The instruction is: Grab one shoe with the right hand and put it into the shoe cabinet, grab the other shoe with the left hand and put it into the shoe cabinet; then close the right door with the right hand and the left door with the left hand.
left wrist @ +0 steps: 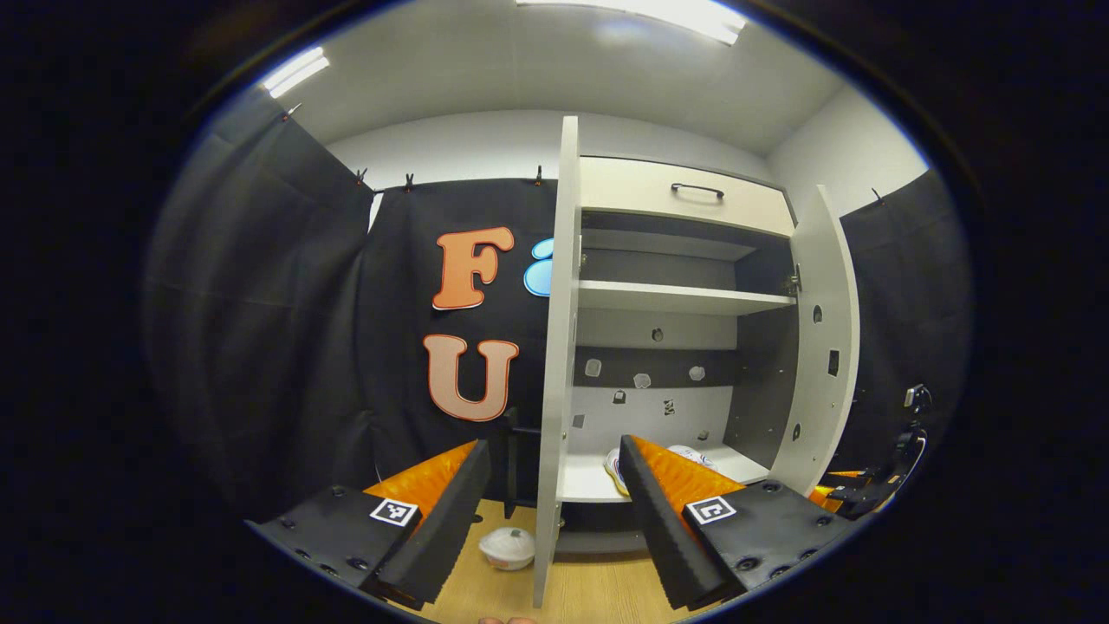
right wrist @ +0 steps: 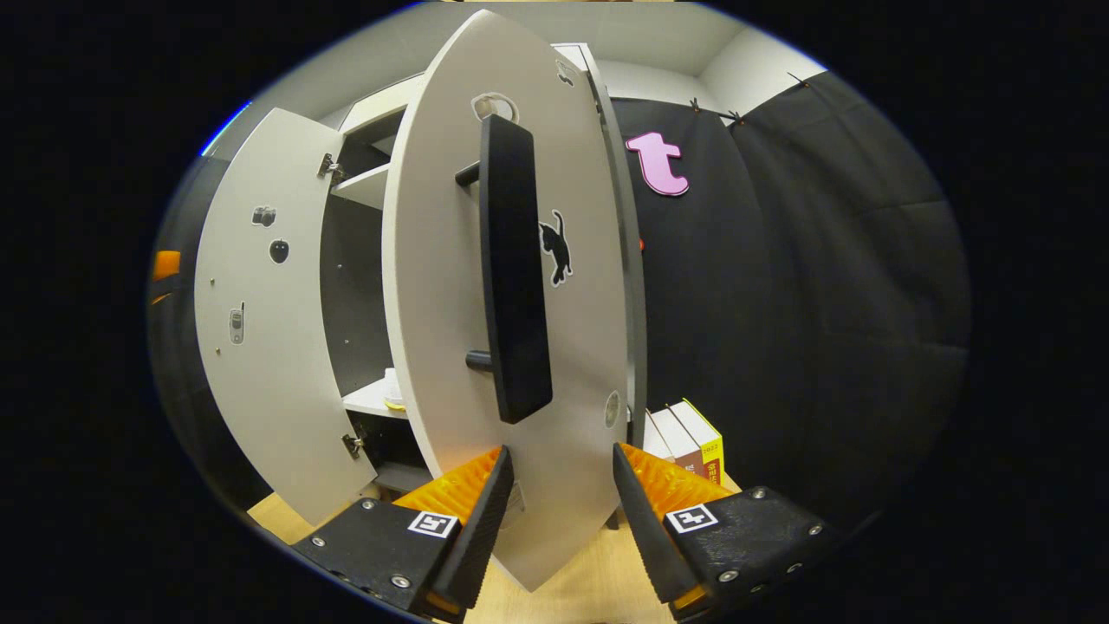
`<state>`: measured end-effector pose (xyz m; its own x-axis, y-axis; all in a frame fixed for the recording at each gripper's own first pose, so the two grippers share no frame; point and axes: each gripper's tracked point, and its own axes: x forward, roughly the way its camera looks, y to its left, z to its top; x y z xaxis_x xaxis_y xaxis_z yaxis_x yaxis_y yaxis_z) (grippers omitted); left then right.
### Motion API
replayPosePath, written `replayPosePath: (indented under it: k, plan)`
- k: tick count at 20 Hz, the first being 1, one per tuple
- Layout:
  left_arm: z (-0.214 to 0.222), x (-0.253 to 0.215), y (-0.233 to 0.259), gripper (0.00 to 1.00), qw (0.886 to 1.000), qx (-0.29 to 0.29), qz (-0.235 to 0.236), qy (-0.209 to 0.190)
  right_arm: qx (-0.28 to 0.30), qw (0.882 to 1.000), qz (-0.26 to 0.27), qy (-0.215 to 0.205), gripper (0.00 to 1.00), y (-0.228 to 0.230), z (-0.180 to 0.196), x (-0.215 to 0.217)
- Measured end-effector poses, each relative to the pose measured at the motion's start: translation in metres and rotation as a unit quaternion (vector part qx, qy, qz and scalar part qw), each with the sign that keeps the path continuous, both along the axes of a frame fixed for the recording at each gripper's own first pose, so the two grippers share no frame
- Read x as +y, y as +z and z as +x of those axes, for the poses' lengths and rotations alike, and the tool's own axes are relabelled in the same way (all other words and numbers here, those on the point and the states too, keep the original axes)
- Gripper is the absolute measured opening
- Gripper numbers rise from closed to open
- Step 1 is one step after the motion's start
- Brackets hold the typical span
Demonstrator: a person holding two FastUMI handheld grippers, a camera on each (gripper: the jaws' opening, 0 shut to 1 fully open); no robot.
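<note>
The shoe cabinet [left wrist: 684, 299] stands with both doors swung out. Two white shoes [left wrist: 693, 453] lie on its bottom shelf [left wrist: 736, 468]. My left gripper [left wrist: 550, 516] is open, and the left door [left wrist: 559, 347] stands edge-on between its fingers, a little beyond the tips. My right gripper [right wrist: 559, 507] is open in front of the outer face of the right door [right wrist: 442, 303], just below its black handle [right wrist: 515, 269]. Past that door, the left door's inner face [right wrist: 269, 347] and a bit of a white shoe [right wrist: 392, 387] show. The right gripper [left wrist: 875, 485] also appears beside the right door [left wrist: 823, 347].
A small white round object [left wrist: 509, 548] lies on the wooden floor [left wrist: 598, 589] by the left door's foot. Several books [right wrist: 693, 442] stand against the black cloth wall to the right of the cabinet. A drawer with a handle [left wrist: 697, 189] tops the cabinet.
</note>
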<state>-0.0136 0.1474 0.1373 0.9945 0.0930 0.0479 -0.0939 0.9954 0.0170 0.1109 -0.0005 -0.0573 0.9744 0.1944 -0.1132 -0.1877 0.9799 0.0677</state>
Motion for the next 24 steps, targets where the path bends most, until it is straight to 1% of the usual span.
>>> replayPosePath:
  k: [2, 3, 4, 5, 6, 9, 10, 11, 12, 16, 17, 18, 19, 20, 24]
  plan:
    - [-0.003, 0.006, -0.001, 0.96, 1.000, 0.000, 0.000, 0.005, -0.001, 1.000, 0.005, 0.007, 0.76, -0.002, 0.008, 0.014]
    - [-0.004, 0.009, -0.003, 0.94, 1.000, 0.001, 0.000, 0.007, -0.001, 1.000, 0.009, 0.010, 0.78, -0.001, 0.013, 0.021]
    - [-0.006, 0.013, -0.003, 0.94, 1.000, 0.001, 0.000, 0.010, -0.001, 1.000, 0.015, 0.015, 0.85, -0.001, 0.018, 0.030]
    - [-0.007, 0.016, -0.003, 0.96, 1.000, 0.001, 0.001, 0.014, -0.002, 1.000, 0.021, 0.021, 0.95, 0.000, 0.025, 0.039]
    - [-0.008, 0.022, -0.003, 0.96, 1.000, 0.002, 0.003, 0.018, -0.003, 0.999, 0.022, 0.023, 0.93, -0.002, 0.034, 0.048]
    - [-0.013, 0.035, -0.006, 0.96, 1.000, 0.004, 0.003, 0.030, -0.001, 0.999, 0.015, 0.029, 0.93, -0.004, 0.055, 0.073]
    - [-0.015, 0.038, -0.006, 0.94, 0.999, 0.004, 0.004, 0.033, 0.002, 0.999, 0.012, 0.032, 0.93, -0.005, 0.061, 0.080]
    - [-0.018, 0.043, -0.006, 0.96, 0.999, 0.003, 0.005, 0.036, -0.004, 1.000, 0.008, 0.028, 0.93, -0.002, 0.062, 0.082]
    - [-0.020, 0.048, -0.005, 0.96, 0.999, 0.001, 0.007, 0.040, -0.007, 1.000, 0.004, 0.027, 0.91, 0.000, 0.066, 0.082]
    - [-0.027, 0.067, -0.009, 0.96, 0.999, 0.001, 0.002, 0.048, 0.003, 1.000, 0.016, 0.026, 0.92, -0.001, 0.079, 0.083]
    - [-0.028, 0.073, -0.013, 0.94, 0.999, 0.004, 0.001, 0.050, 0.005, 1.000, 0.016, 0.022, 0.92, -0.001, 0.084, 0.085]
    - [-0.029, 0.078, -0.017, 0.94, 0.999, 0.007, -0.001, 0.052, 0.006, 1.000, 0.013, 0.018, 0.92, -0.001, 0.089, 0.088]
    - [-0.028, 0.084, -0.022, 0.94, 0.999, 0.010, -0.004, 0.053, 0.007, 1.000, 0.010, 0.012, 0.92, 0.000, 0.092, 0.091]
    - [-0.028, 0.088, -0.027, 0.96, 0.999, 0.013, -0.007, 0.052, 0.008, 1.000, 0.006, 0.007, 0.92, 0.001, 0.094, 0.094]
    - [-0.017, 0.100, -0.053, 0.96, 0.999, 0.021, -0.011, 0.042, 0.016, 1.000, -0.002, -0.012, 0.92, 0.002, 0.099, 0.100]
